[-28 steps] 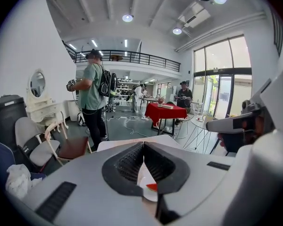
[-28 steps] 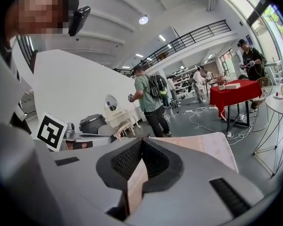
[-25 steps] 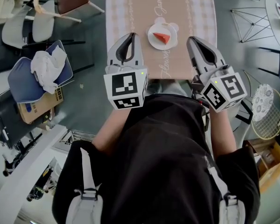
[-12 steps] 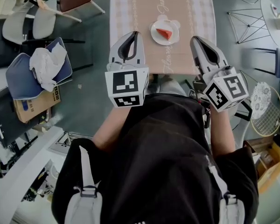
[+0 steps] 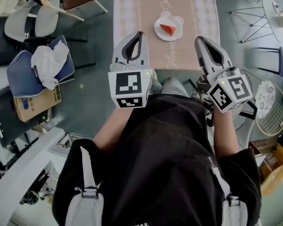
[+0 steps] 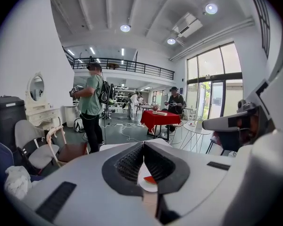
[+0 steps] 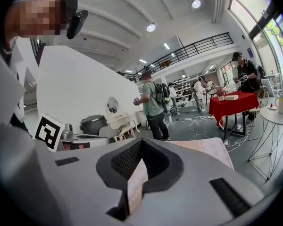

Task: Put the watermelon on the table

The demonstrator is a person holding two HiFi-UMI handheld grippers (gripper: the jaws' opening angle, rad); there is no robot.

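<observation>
A red watermelon slice (image 5: pixel 168 29) lies on a white plate (image 5: pixel 159 32) on the table (image 5: pixel 124 13), which has a tan runner down its middle. Both grippers hover side by side over the table's near edge, short of the plate. My left gripper (image 5: pixel 139 33) is shut and holds nothing; in the left gripper view its closed jaws (image 6: pixel 144 144) frame the watermelon slice (image 6: pixel 151 180) beyond them. My right gripper (image 5: pixel 198 39) is also shut and empty, right of the plate; past its jaws (image 7: pixel 141 141) only the runner shows.
Chairs (image 5: pixel 47 13) and a blue seat with a white cloth (image 5: pixel 43 66) stand left of the table, beside a cardboard box (image 5: pixel 35 106). A wire stool (image 5: pixel 254 25) and a round racket (image 5: pixel 269 109) are on the right. People stand farther off in the room (image 6: pixel 92 109).
Both grippers have drawn back from the table together, still shut. In the head view the plate and the table's near edge have slid further up.
</observation>
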